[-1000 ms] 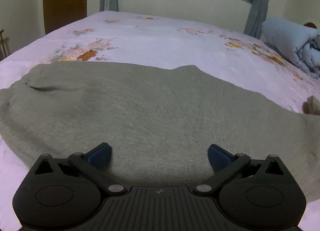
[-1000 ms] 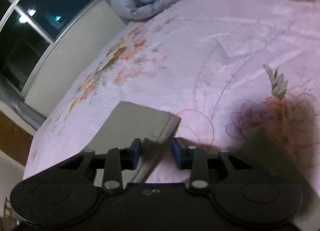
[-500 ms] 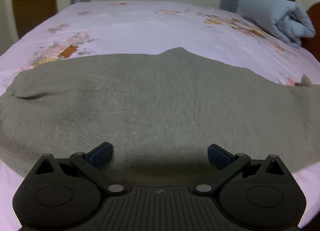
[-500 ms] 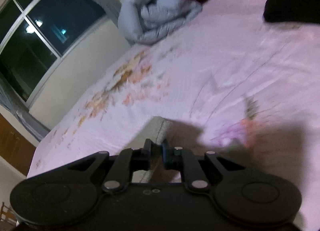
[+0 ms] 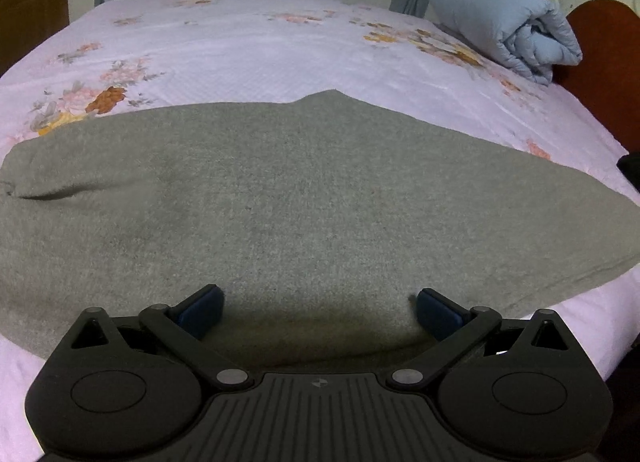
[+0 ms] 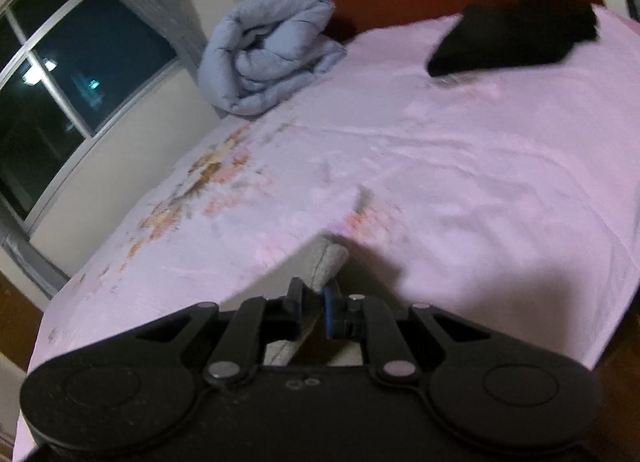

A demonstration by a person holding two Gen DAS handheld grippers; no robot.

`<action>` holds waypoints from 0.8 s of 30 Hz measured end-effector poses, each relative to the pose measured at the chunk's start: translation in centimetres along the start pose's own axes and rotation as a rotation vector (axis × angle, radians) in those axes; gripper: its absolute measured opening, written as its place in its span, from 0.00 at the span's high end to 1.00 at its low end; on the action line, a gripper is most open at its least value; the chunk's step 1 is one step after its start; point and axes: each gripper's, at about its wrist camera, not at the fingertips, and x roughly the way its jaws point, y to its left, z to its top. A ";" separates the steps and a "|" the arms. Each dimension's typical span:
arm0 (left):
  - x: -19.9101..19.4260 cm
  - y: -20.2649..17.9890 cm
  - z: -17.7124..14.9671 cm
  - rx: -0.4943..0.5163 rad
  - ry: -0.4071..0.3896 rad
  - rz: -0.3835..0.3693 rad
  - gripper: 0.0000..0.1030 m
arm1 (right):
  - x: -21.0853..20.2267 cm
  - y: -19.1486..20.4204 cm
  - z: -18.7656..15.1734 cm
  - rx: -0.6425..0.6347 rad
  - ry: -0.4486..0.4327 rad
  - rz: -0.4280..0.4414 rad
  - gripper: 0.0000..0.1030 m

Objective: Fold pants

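Grey-green pants lie spread flat across the pink floral bed sheet in the left wrist view. My left gripper is open, its blue pads wide apart just above the pants' near edge, holding nothing. In the right wrist view my right gripper is shut on a grey corner of the pants, lifted off the sheet; the cloth bunches up between the pads.
A rolled light-blue quilt lies at the far right by the red-brown headboard; it also shows in the right wrist view. A black folded garment lies near the headboard. A window and curtains stand behind the bed.
My right gripper closed on the pants' corner and lifted it up off the sheet. My left gripper stayed open and shifted slightly along the pants' near edge.
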 end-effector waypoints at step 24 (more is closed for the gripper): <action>-5.6 4.4 -3.7 -0.232 -0.233 0.197 0.01 | -2.5 -0.3 -2.5 0.079 0.014 0.063 0.82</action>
